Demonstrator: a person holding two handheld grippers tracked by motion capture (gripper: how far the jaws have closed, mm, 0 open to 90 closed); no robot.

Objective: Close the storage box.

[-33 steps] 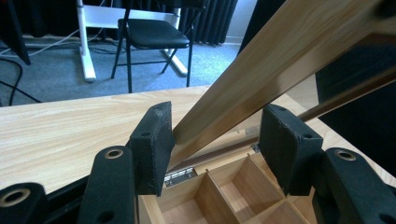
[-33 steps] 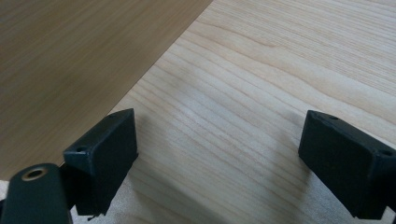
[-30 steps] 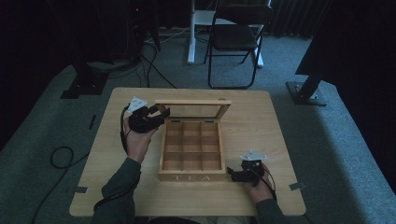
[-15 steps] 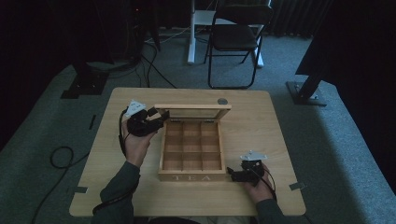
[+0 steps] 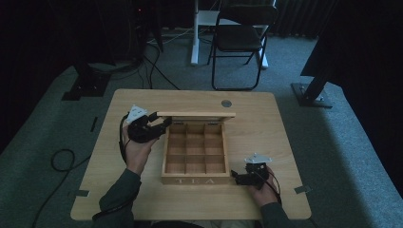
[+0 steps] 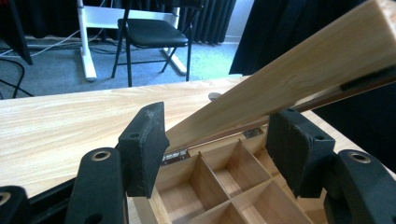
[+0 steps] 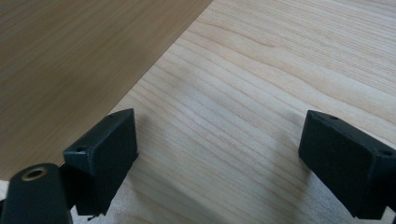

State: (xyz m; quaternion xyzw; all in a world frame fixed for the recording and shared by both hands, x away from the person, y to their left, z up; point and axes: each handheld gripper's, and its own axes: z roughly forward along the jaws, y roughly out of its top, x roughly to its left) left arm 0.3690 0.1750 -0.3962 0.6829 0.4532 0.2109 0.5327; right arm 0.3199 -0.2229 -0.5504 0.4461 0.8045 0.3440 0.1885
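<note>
The tea box (image 5: 195, 153) is sitting mid-table (image 5: 266, 133) with its lid (image 5: 196, 114) raised at the far edge; nine compartments are being shown, all bare wood. The left gripper (image 5: 159, 126) is being held at the box's far-left corner, jaws spread, with the lid's edge (image 6: 299, 70) passing between them untouched. The right gripper (image 5: 236, 176) is being rested on the table just beside the box's front-right corner, jaws wide apart, nothing held.

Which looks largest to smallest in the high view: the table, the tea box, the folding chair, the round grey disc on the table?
1. Table
2. Folding chair, though it stands farther off, so its true size is unsure
3. Tea box
4. Round grey disc
</note>
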